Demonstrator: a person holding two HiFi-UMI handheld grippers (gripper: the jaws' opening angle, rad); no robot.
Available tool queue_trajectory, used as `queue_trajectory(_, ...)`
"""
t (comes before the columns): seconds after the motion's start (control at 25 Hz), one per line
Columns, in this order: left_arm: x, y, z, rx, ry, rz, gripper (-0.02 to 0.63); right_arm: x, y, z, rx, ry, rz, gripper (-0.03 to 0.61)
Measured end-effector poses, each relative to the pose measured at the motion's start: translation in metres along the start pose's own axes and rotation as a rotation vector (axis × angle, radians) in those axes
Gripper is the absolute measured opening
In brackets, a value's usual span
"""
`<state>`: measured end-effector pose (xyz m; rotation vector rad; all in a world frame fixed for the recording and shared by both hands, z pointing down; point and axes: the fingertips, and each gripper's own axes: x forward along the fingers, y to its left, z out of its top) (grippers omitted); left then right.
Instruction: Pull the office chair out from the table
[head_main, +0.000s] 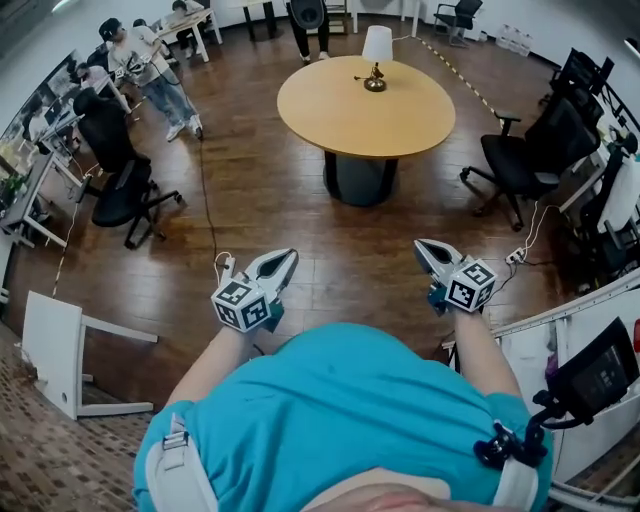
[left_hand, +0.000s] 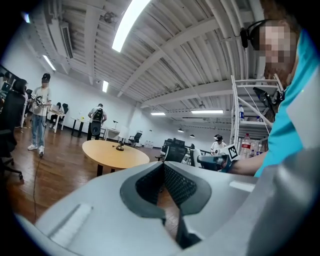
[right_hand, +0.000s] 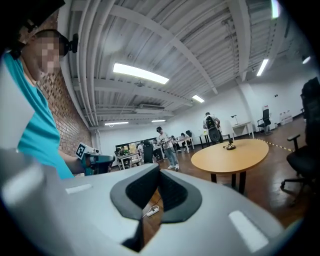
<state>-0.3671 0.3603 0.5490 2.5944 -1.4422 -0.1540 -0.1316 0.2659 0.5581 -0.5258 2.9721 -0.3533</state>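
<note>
The person faces a round wooden bench (head_main: 366, 115) that stands far across the wooden floor (head_main: 300, 215) and carries a small lamp (head_main: 376, 55) on its far edge. Both bare forearms reach forward from a teal shirt (head_main: 330, 410), held low and about level.

The left hand-held gripper (head_main: 285, 260) sits near and to the left, with its tip angled slightly toward the right. Its jaws are pressed together with nothing between them. The right hand-held gripper (head_main: 425, 247) sits near and to the right, its tip leaning slightly left. Its jaws are likewise pinched closed and empty. The two tools are well apart from each other and touch nothing.

The black office chair (head_main: 525, 150) stands on the floor to the right of the bench. It is near the bench but not touching it, with its seat turned toward the bench and its back on the right. It is well apart from both tools. A second black chair (head_main: 120, 175) stands at the far left beside a row of desks. A white power strip (head_main: 517, 256) lies on the floor just right of the right tool.
</note>
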Motion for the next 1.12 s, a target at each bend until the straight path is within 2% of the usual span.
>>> queue_trajectory(0.2,-0.041,0.018,0.013,0.017,-0.035,0.027,0.020,0.019,0.029,-0.013,-0.040,0.040,0.015,0.002)
queue_trajectory(0.36,-0.059,0.033,0.019,-0.009,-0.049,0.052,0.020,0.037,0.038,-0.017,-0.059,0.063,0.026,0.002)
queue_trajectory(1.12,-0.062,0.042,0.021,-0.011,-0.046,0.056,0.020,0.051,0.039,-0.008,-0.074,0.060,0.034,0.002)
